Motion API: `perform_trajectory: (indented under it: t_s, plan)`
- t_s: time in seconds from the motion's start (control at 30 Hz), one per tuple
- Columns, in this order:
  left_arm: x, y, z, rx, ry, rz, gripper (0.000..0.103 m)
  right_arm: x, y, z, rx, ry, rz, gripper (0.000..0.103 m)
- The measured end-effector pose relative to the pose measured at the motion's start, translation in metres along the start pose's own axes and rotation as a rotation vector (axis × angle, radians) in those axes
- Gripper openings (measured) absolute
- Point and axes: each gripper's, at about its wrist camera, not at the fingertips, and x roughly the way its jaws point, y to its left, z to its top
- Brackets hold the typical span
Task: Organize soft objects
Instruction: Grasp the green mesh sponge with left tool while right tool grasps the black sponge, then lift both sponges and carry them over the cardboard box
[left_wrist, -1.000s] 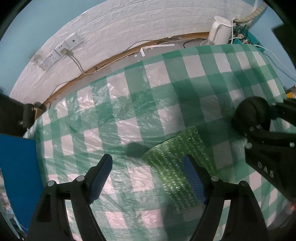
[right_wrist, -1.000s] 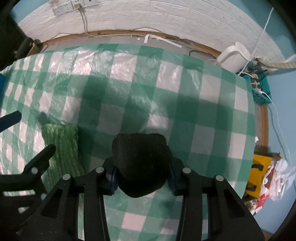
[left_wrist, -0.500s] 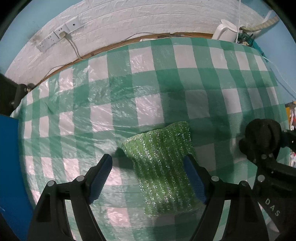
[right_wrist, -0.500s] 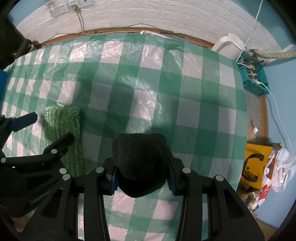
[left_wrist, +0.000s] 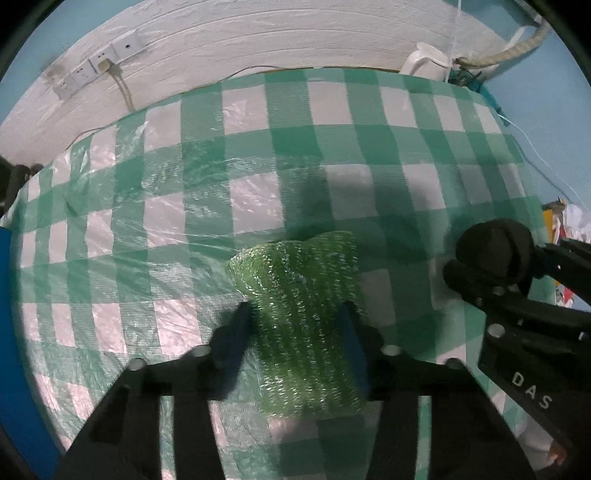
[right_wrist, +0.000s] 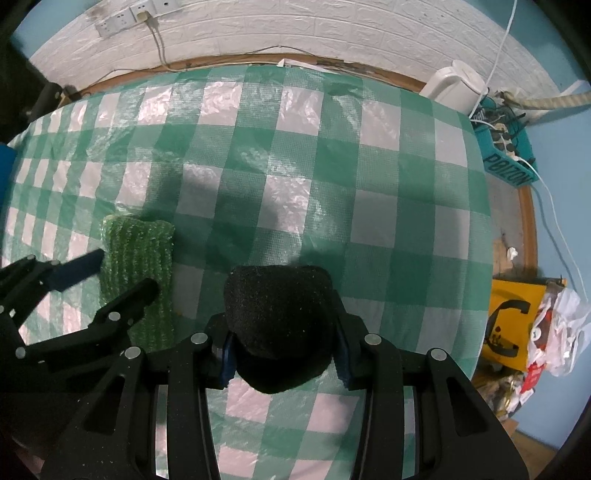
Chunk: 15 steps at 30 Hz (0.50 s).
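Low in the frame, the left gripper (left_wrist: 295, 317) pinches a glittery, ribbed green cloth (left_wrist: 303, 317) lying on the checked tablecloth (left_wrist: 258, 147). The right gripper (right_wrist: 282, 339) clamps a fuzzy black sponge (right_wrist: 280, 317) at lower centre.

Glossy, crinkled plastic film over a green-and-white checked tablecloth (right_wrist: 295, 155). Shiny green knitted cloth (left_wrist: 306, 314), ribbed and glinting, pressed between matt black plastic fingers of the left gripper (left_wrist: 295, 325). Coarse black foam sponge (right_wrist: 280, 325), dull and grainy, squeezed in the right gripper (right_wrist: 282, 354). Smooth white plastic kettle (right_wrist: 454, 85) before an embossed white brick-pattern wall (right_wrist: 295, 33).
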Motion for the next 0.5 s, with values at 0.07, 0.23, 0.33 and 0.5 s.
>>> perform_trajectory:
  t_s: [0.07,0.23,0.33,0.5]
  plan:
    - [-0.002,-0.005,-0.002,0.023,0.003,-0.008,0.023,-0.001,0.001,0.000,-0.001,0.000,0.001,0.041]
    - [-0.007,-0.007,-0.006,0.047,0.006,-0.009,0.013,-0.005,0.004,-0.004,-0.004,-0.004,0.007,0.041]
    - [-0.014,-0.001,-0.008,0.056,-0.005,-0.004,0.013,-0.010,0.008,-0.007,-0.004,-0.013,0.015,0.041]
    - [-0.023,0.012,-0.008,0.074,-0.029,0.018,0.013,-0.017,0.015,-0.012,-0.014,-0.019,0.020,0.041]
